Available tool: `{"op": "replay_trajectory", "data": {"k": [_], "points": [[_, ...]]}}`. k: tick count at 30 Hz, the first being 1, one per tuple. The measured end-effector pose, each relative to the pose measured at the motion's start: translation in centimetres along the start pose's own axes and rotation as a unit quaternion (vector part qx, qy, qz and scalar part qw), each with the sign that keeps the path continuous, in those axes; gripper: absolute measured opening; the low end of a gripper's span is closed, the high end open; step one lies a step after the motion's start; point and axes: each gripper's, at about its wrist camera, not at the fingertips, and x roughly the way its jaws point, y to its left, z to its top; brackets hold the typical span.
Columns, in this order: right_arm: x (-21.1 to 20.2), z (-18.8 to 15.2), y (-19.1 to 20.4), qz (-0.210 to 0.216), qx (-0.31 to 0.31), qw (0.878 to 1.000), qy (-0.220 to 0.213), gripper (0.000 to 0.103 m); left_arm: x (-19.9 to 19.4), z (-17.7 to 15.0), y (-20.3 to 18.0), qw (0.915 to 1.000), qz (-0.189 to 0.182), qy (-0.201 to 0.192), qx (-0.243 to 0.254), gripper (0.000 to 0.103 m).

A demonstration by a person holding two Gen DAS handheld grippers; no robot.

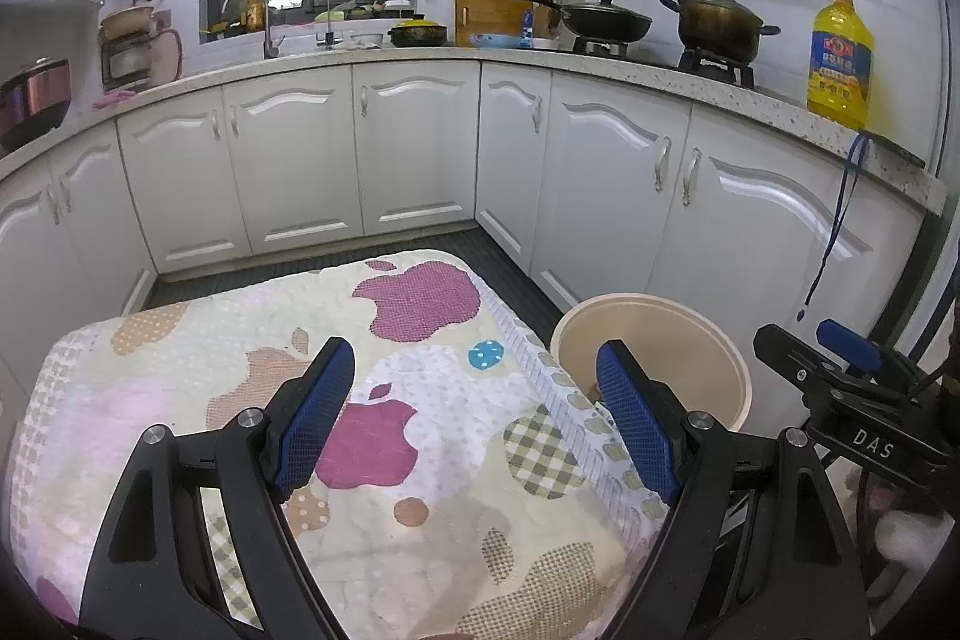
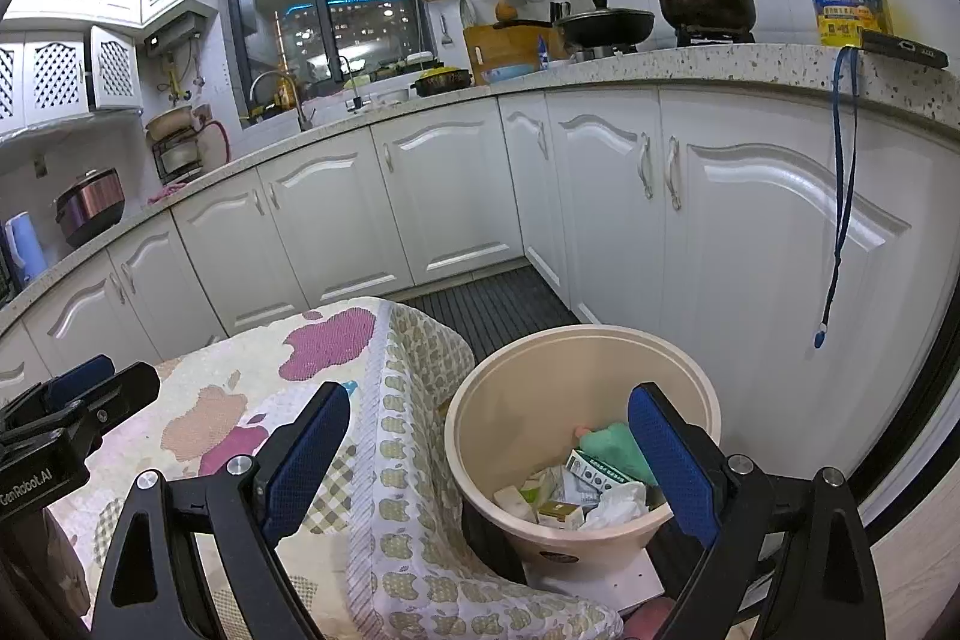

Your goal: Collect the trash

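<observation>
**Bin loaded, both hands idle over a cleared cloth**

The trash [image 2: 591, 484] — small cartons, a crumpled tissue, a green packet — lies in the bottom of the beige bin [image 2: 480, 418] at lower centre-right of the right wrist view, on the floor just beside the cloth-covered bench [image 2: 228, 400]. We see no loose litter on the patterned cloth in either view. Our right hand-held gripper [image 2: 489, 436] hangs above the bin's mouth, jaws wide apart and gripping nothing; our left hand-held gripper [image 1: 474, 400] hovers over the cloth at lower centre of its own view, jaws likewise spread and empty.

The risks, as we judge them: the bin looks light and stands free, so a finger dropping against its rim could tip it and spill the cartons. The cloth's hem drapes close beside the bin wall, so a jaw closing low might snag fabric and drag it. The two grippers sit near each other, and a careless swing could knock them together.
</observation>
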Motion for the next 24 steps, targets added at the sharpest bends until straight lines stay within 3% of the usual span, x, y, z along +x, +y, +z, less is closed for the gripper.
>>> {"op": "replay_trajectory", "data": {"k": [24], "points": [[0.03, -0.03, 0.01, 0.0, 0.0, 1.0, 0.001, 0.093, -0.07, -0.17, -0.54, 0.9997, -0.007, -0.012, 0.021, 0.083]]}}
